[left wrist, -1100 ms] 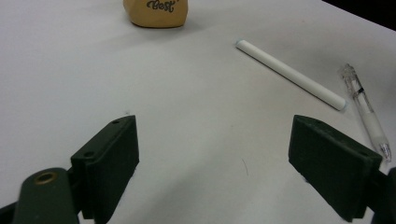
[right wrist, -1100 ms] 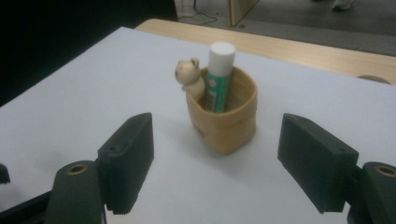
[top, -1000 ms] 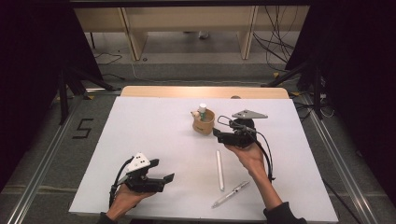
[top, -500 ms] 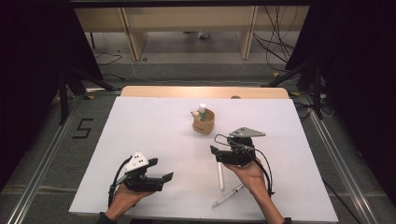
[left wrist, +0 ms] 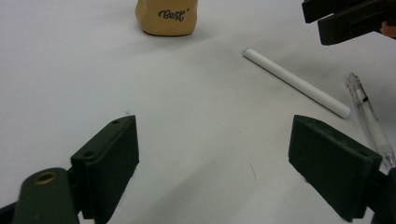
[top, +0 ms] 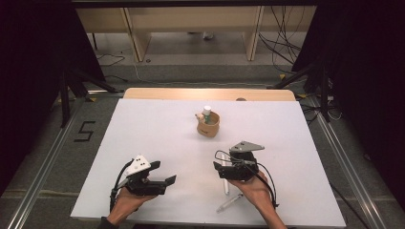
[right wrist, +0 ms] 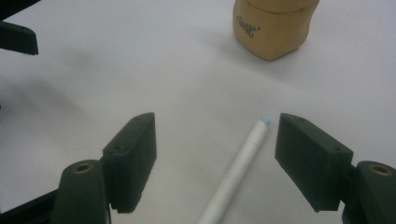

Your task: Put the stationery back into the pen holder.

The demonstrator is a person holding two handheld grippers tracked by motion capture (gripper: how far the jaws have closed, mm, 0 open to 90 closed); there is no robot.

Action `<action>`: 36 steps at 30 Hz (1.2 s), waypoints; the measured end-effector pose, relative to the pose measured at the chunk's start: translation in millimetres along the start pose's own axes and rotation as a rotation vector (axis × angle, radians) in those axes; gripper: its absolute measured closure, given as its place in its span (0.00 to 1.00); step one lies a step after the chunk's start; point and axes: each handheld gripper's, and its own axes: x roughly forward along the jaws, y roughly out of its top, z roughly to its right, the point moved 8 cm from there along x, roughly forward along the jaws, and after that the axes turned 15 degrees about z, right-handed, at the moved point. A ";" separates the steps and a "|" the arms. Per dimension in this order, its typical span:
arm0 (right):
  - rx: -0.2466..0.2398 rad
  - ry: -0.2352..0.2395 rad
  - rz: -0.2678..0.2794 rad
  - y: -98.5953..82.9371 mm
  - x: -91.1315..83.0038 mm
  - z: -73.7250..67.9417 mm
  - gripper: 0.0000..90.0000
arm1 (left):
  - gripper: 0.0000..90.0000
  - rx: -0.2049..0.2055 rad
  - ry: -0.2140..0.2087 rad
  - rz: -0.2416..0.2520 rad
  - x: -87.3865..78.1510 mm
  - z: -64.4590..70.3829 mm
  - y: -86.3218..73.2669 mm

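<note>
Tools over tabletop (top: 157, 129): my right tool (right wrist: 215, 154) gapes wide astride the white pen (right wrist: 236, 175); my left tool (left wrist: 212, 161) spread wide, empty.

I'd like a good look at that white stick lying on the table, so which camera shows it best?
The left gripper view: the white stick lies there whole, end to end, beside a clear pen. The right gripper view shows it close between the open fingers, but its near end is cut off. In the high view it is small and partly hidden under the right gripper.
</note>
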 end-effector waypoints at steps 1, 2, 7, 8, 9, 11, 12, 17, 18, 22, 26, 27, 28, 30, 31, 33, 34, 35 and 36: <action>-0.002 0.001 -0.001 -1.1 -0.7 -0.7 0.34 | 0.17 0.000 0.001 0.000 -0.1 -0.1 0.0; -0.002 -0.001 -0.004 -2.4 -1.4 -1.6 0.34 | 0.17 0.000 0.001 0.000 -0.1 -0.2 0.1; -0.022 -0.013 -0.029 -10.8 -4.7 -6.1 0.35 | 0.17 0.001 0.000 0.001 0.0 0.2 0.2; -0.018 -0.009 -0.034 -12.7 -5.5 -7.1 0.36 | 0.17 0.002 0.001 0.000 -0.1 0.0 0.2; -0.013 -0.009 -0.039 -14.5 -6.3 -7.9 0.36 | 0.17 0.001 0.001 0.000 -0.1 0.0 0.2; -0.014 -0.016 -0.049 -18.3 -7.5 -7.8 0.36 | 0.17 0.001 0.001 0.000 -0.1 -0.2 0.0; -0.012 -0.014 -0.054 -20.3 -8.0 -7.7 0.37 | 0.17 0.001 0.001 0.000 -0.1 -0.2 0.0; 0.008 -0.014 -0.075 -27.7 -10.1 -8.0 0.39 | 0.17 0.003 -0.001 -0.001 0.1 0.1 0.0; 0.010 -0.015 -0.079 -28.7 -10.6 -8.2 0.39 | 0.17 0.002 0.001 -0.002 0.0 0.1 0.0; 0.015 -0.011 -0.089 -30.9 -13.0 -9.3 0.41 | 0.17 0.006 0.000 -0.002 0.1 0.2 -0.1; 0.022 -0.010 -0.097 -33.1 -14.6 -9.0 0.42 | 0.17 0.005 0.000 -0.002 0.3 0.6 -0.3; 0.021 -0.010 -0.100 -34.0 -14.7 -8.5 0.43 | 0.17 0.004 -0.001 -0.002 0.2 0.6 -0.2; 0.024 -0.009 -0.104 -35.1 -14.8 -8.6 0.43 | 0.17 0.004 -0.001 -0.002 0.1 0.5 -0.2; 0.024 -0.009 -0.110 -37.2 -14.7 -9.3 0.44 | 0.17 0.006 -0.001 -0.001 0.1 0.3 -0.1; 0.023 -0.010 -0.114 -38.2 -14.7 -9.8 0.44 | 0.17 0.006 -0.001 -0.001 0.2 0.3 -0.1; 0.016 -0.010 -0.122 -40.1 -14.5 -10.9 0.45 | 0.17 0.004 0.000 -0.001 0.2 0.7 -0.1; 0.013 -0.010 -0.127 -40.9 -14.5 -11.1 0.46 | 0.17 0.006 -0.001 -0.002 0.2 0.5 -0.1; 0.010 -0.012 -0.128 -41.6 -14.3 -11.2 0.46 | 0.17 0.004 -0.001 -0.002 0.1 0.7 -0.1; 0.009 -0.013 -0.130 -42.2 -14.3 -11.5 0.46 | 0.17 0.004 -0.001 -0.002 0.1 0.7 -0.1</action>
